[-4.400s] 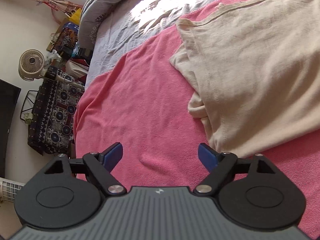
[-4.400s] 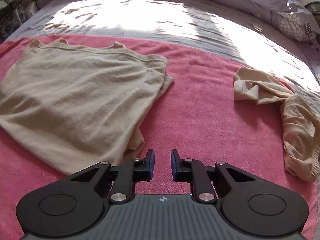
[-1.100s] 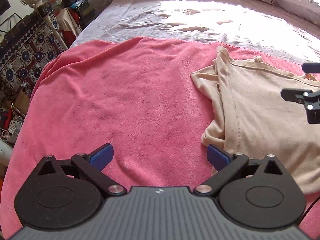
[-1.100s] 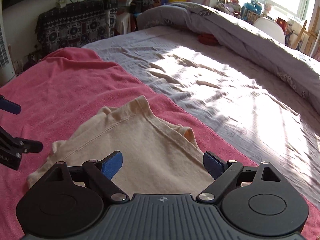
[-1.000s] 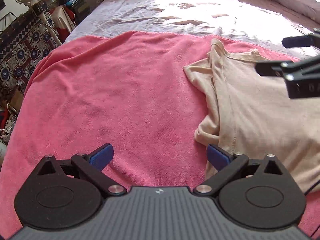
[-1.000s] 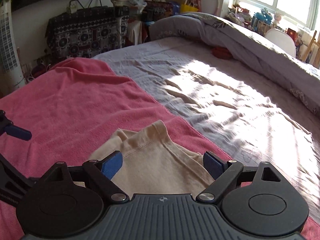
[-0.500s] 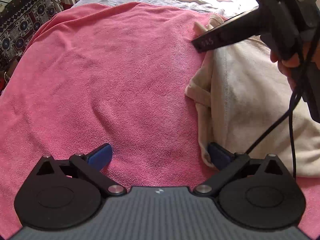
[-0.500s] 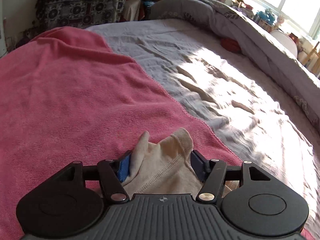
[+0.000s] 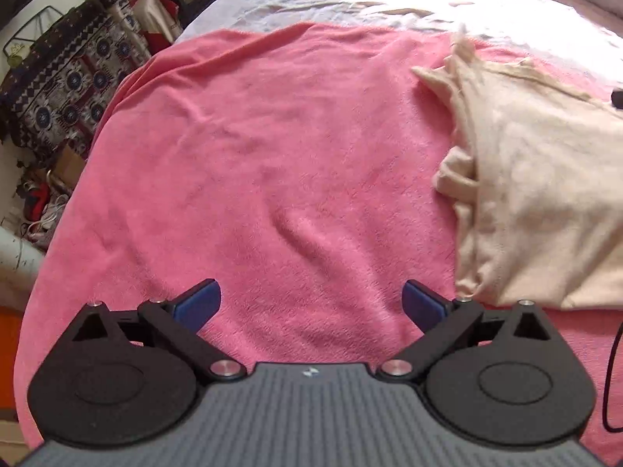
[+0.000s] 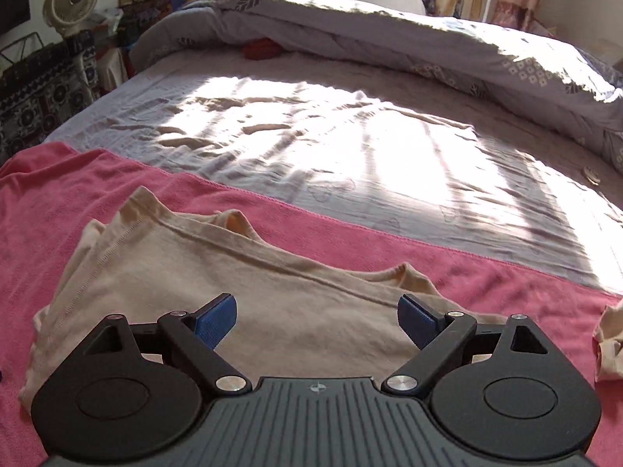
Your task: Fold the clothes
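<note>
Left wrist view: the left gripper (image 9: 311, 305) hangs wide open and empty over the pink towel (image 9: 253, 163). Just to its right lies the beige T-shirt (image 9: 537, 202), its bunched left sleeve (image 9: 455, 179) tucked partly under the body. To fold cleanly, I would free and flatten that sleeve first, pinching its hem, not the body fabric. Right wrist view: the right gripper (image 10: 313, 321) is spreading its jaws above the shirt's back, gripping nothing. The shirt's near hem hides under both tools. At the far right, 1 more beige garment (image 10: 607, 344) is cut off, its type unclear.
</note>
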{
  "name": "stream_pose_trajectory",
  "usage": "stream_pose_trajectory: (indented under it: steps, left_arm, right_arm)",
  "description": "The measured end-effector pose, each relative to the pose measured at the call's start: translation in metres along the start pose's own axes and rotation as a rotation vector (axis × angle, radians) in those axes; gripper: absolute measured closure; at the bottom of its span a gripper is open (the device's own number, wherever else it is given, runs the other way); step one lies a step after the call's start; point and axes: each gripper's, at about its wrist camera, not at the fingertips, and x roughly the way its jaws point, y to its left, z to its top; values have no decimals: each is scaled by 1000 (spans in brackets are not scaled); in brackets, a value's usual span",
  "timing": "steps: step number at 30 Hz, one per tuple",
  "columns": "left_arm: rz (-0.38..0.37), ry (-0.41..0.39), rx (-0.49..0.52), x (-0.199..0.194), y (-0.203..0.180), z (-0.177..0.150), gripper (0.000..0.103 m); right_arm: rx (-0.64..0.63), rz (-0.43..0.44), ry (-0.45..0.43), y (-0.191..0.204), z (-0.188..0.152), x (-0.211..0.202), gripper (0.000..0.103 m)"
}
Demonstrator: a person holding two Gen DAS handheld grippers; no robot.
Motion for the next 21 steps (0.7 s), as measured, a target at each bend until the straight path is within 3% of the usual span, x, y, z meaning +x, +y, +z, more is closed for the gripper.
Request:
stream_pose_trajectory:
  steps: [3,7,10,13,16,19,21]
  left_arm:
    - [-138,-57,52,-11,-21,7,2]
    - [-221,-59,135,-8,-50,11,3]
    - [-325,-65,136,-11,-62,12,8]
    - [-382,-46,76,-5,-63,15,11]
    - [-403,2,-26,11,-58,18,25]
    - [-490,39,-144,25,-45,20,26]
    - [-503,50,-199,31,-39,21,26]
  right_arm:
    - [33,-45,72,-23,-30,-12,12]
    - [53,-73,117,-41,-56,-29,12]
    - [83,-90,128,-54,-68,-38,12]
    - [141,-100,134,-67,-76,-43,12]
    - [199,-101,136,-78,-86,-49,12]
    - [227,-103,144,-85,-96,-53,12]
    - [242,-103,158,-88,-103,-54,12]
